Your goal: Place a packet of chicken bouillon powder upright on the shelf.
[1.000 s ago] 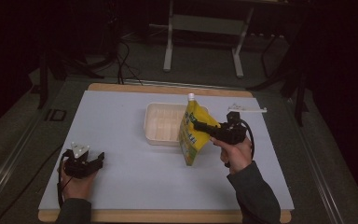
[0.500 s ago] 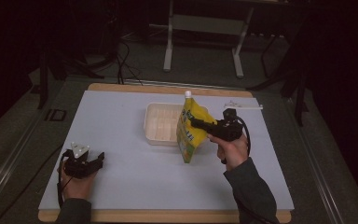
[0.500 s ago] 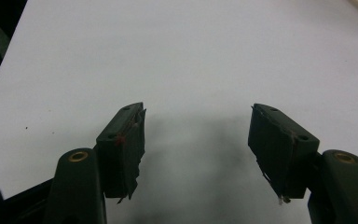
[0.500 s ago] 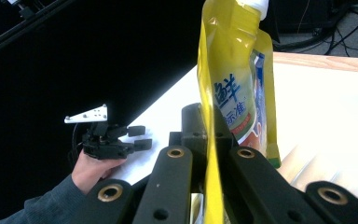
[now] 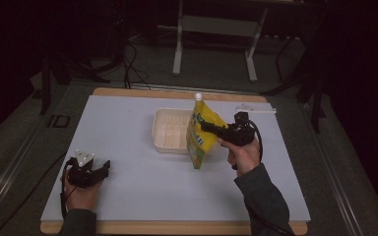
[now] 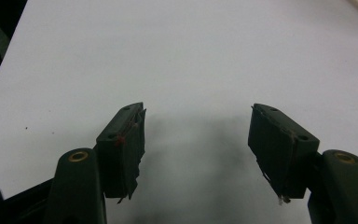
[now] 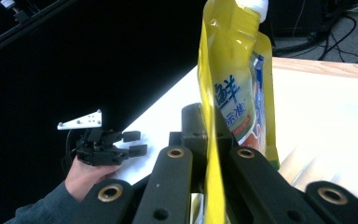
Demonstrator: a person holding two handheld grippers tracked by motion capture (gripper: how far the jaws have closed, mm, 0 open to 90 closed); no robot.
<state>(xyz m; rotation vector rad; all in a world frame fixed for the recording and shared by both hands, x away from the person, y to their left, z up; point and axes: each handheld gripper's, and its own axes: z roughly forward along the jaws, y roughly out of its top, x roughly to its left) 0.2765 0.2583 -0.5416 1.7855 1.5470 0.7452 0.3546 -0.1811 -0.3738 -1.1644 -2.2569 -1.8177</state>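
beside tray [image 5: 170, 129], upright pouch [image 5: 200, 135], spout up

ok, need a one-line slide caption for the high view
Right gripper holds a yellow spouted pouch upright beside the white tray; left gripper rests open on the white table.

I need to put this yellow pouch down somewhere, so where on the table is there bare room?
Widest free patch: the white table top between the left gripper and the right hand, in front of the tray. The strip left of the tray is bare too. It is tight where the pouch hangs against the tray's right end.
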